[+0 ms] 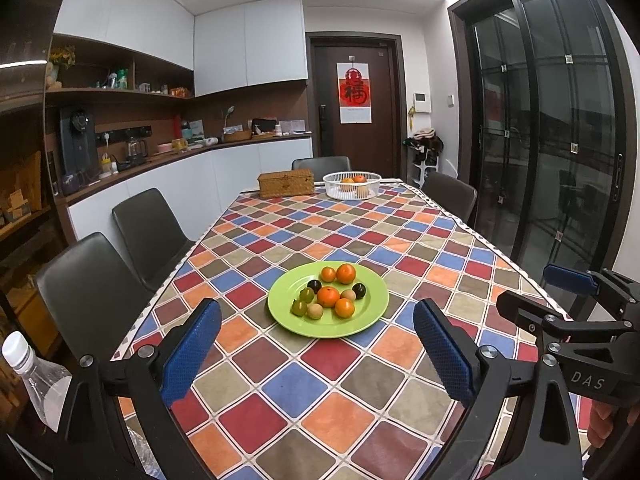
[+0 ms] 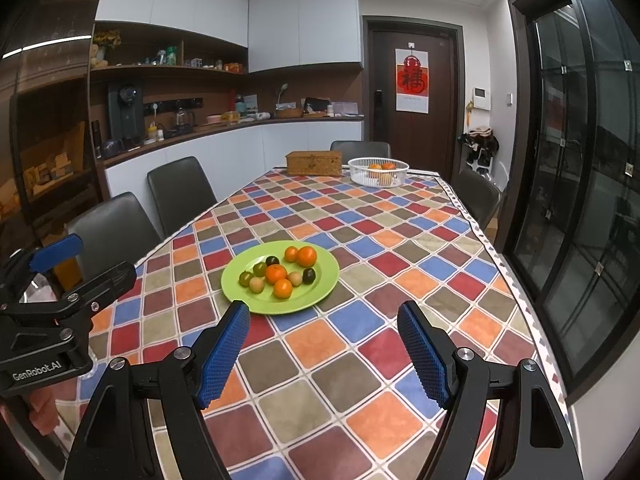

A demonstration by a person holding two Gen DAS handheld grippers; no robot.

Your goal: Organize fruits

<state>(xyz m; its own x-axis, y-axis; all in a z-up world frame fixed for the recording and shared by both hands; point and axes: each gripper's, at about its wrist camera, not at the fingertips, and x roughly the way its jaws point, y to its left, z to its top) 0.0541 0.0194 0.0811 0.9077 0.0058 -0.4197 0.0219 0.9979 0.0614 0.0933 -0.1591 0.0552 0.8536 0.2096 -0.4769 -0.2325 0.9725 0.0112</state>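
I am holding both tools above the near end of the counter (image 1: 360,392), which is wearing a checked cloth of red, blue, orange and olive squares. My left hand-held gripper (image 1: 318,344) is hanging released, its blue pads spread wide with nothing between them. My right hand-held gripper (image 2: 324,344) is likewise standing released and bare, jaws wide apart. In each view the other tool is showing at the edge, also hovering over the cloth.

Ahead of both tools, around the middle of the counter, a green plate (image 1: 360,320) is carrying the mixed fruits: four orange mandarins, the biggest (image 1: 346,273) sitting at the far side beside a smaller one, another (image 1: 328,296) lying in the middle and one (image 1: 344,307) nearer me. Two dark plums (image 1: 359,290) are lying on the plate, two green fruits (image 1: 298,307) are sitting at its left, and two pale tan fruits (image 1: 315,311) are resting among them.

At the far end a white slotted basket (image 1: 352,185) is holding a few orange fruits, and just left of it a woven lidded box (image 1: 285,185) is standing. A clear plastic bottle (image 1: 34,376) is showing at my near left
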